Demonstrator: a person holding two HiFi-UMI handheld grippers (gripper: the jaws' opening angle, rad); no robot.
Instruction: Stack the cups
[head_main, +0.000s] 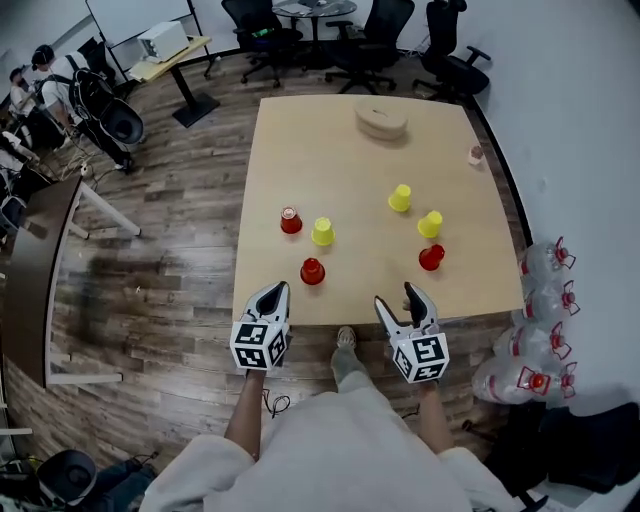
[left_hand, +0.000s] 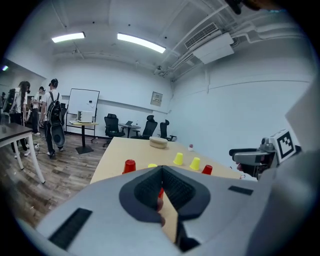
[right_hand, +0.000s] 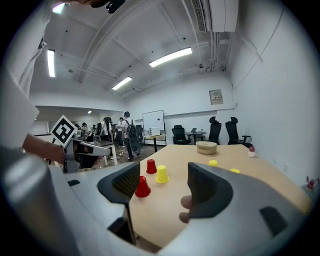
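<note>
Cups (head_main: 322, 232), three red and three yellow, stood upside down, unstacked, on the bench (head_main: 300, 130). At its near edge, the left hand-held gripper (head_main: 277, 291) was closed on nothing and the right hand-held gripper (head_main: 396, 297) gaped empty.

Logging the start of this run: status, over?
Left gripper shut, empty; right gripper open, empty. Red cups and yellow cups all apart on table, none stacked. Nothing between grippers and cups.

Head cam top-down; 2 low cams; shared table (head_main: 330, 160)
</note>
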